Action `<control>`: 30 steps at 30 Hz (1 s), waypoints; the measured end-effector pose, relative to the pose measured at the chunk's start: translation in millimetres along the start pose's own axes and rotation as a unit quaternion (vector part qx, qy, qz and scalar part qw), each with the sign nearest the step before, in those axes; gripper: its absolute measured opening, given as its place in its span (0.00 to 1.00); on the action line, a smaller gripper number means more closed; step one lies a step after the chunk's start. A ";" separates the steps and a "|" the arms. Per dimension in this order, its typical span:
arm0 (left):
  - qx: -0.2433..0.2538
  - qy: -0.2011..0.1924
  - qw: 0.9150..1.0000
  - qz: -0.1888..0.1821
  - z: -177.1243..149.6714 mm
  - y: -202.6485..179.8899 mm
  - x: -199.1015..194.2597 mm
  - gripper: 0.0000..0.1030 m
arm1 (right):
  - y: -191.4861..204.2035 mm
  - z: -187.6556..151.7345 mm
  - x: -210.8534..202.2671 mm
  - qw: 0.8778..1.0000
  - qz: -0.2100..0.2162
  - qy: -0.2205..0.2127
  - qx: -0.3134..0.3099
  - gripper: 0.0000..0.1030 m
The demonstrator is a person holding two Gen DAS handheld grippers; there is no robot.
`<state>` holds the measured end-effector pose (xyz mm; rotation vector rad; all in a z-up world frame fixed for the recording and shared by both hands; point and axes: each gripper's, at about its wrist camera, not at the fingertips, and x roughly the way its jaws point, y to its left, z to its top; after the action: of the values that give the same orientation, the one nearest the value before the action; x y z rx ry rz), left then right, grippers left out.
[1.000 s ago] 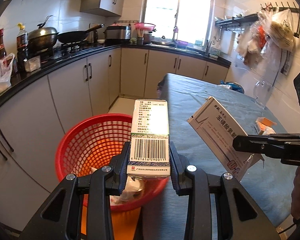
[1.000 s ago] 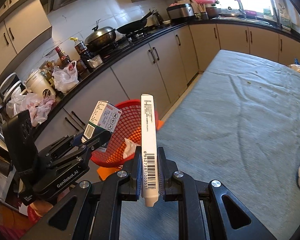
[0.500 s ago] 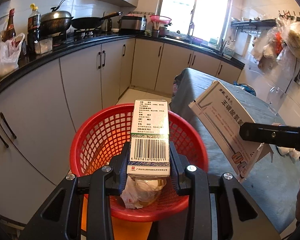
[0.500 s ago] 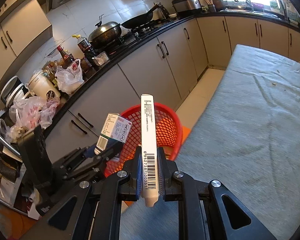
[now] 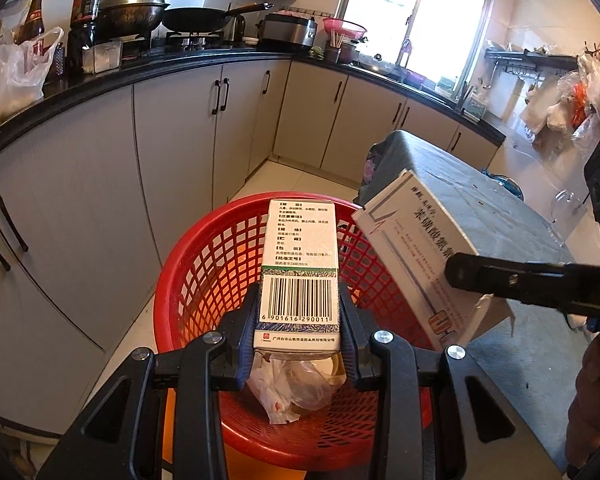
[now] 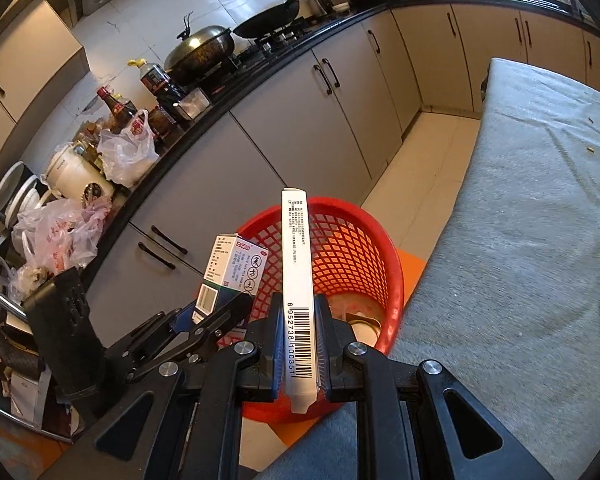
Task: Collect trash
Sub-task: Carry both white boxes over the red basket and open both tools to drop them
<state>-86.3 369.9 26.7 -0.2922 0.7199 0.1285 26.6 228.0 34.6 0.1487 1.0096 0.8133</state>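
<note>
Red plastic mesh catches the eye first: the waste basket [image 5: 204, 280] stands on the floor beside the cloth-covered tabletop [image 6: 540, 216], with a crumpled clear wrapper [image 5: 296, 384] lying in the bottom of it. The left claw [image 5: 299, 320] is closed tight on a small medicine carton [image 5: 300, 264], barcode panel facing up, its two pads pressed against the carton's long sides. It holds the carton right over the basket's mouth, above the wrapper.

To its right, the right claw [image 6: 299, 340] is clamped on a flat white box [image 6: 298, 272], gripped across its thin faces so the narrow barcode edge points up. From the left wrist view the broad printed face of that box [image 5: 416, 248] tilts over the basket's rim on the tabletop side. From the right wrist view the small carton [image 6: 236, 268] in the left claw [image 6: 216, 316] sits just beside the flat box, the two close but not touching, both hanging over the basket [image 6: 356, 256].

Behind, the grey cabinets [image 5: 172, 168] run under a dark counter carrying a lidded wok [image 5: 130, 10], a frying pan [image 5: 200, 20], bottles and a white plastic bag [image 5: 14, 74].
</note>
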 end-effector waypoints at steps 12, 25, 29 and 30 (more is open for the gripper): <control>-0.005 -0.005 1.000 -0.002 1.4 2.3 -4.6 0.43 | 0.6 1.0 4.2 1.000 -0.011 -0.001 -0.006 0.18; 0.009 -0.029 0.999 -0.014 1.7 -14.7 -33.6 0.43 | -8.0 -12.9 -40.5 0.999 -0.015 -0.029 0.005 0.23; 0.020 -0.033 0.999 -0.020 -0.6 -28.1 -39.9 0.44 | -17.5 -22.4 -56.1 0.999 -0.024 -0.036 0.013 0.28; 0.023 -0.033 0.999 -0.022 -0.9 -31.8 -41.1 0.44 | -20.5 -24.3 -59.7 0.999 -0.026 -0.037 0.015 0.28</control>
<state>-110.7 338.7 60.4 -0.2588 0.6505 0.0793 1.9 167.8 53.2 0.1774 0.9519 0.7408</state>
